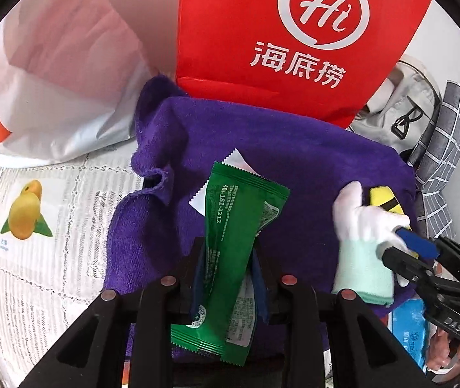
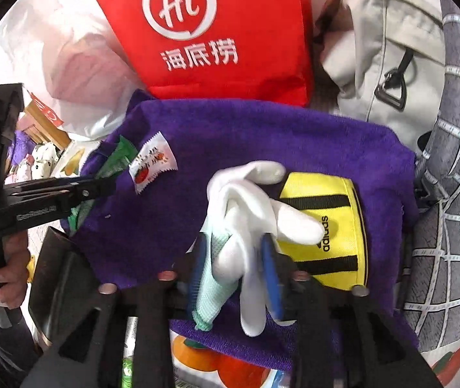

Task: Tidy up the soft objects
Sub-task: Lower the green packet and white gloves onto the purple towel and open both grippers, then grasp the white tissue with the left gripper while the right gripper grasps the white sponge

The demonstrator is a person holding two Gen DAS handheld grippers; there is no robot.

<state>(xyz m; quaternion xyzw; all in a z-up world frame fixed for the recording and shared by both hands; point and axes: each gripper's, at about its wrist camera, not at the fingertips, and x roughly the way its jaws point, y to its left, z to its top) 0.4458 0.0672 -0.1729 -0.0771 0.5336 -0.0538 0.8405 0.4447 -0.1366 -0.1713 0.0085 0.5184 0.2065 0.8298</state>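
Observation:
A purple towel (image 1: 311, 161) (image 2: 246, 129) lies spread in the middle. My left gripper (image 1: 230, 252) (image 2: 100, 187) is shut on a green sachet (image 1: 239, 226) (image 2: 118, 158), held just above the towel's left part. A white sachet (image 1: 239, 163) (image 2: 152, 165) with red print lies under it on the towel. My right gripper (image 2: 235, 265) (image 1: 404, 245) stands open over the towel's right part. A white glove (image 2: 246, 200) (image 1: 359, 216) with a mint cuff lies loose between its blue pads. A yellow pouch (image 2: 336, 226) (image 1: 382, 199) with black stripes rests beside the glove.
A red paper bag (image 1: 278, 32) stands behind the towel, with a white plastic bag (image 1: 61, 80) to its left. A beige bag (image 2: 375, 48) and a grey checked cloth (image 2: 450, 210) crowd the right. A fruit-print tablecloth (image 1: 36, 226) shows at left. A blue pack (image 1: 408, 333) lies front right.

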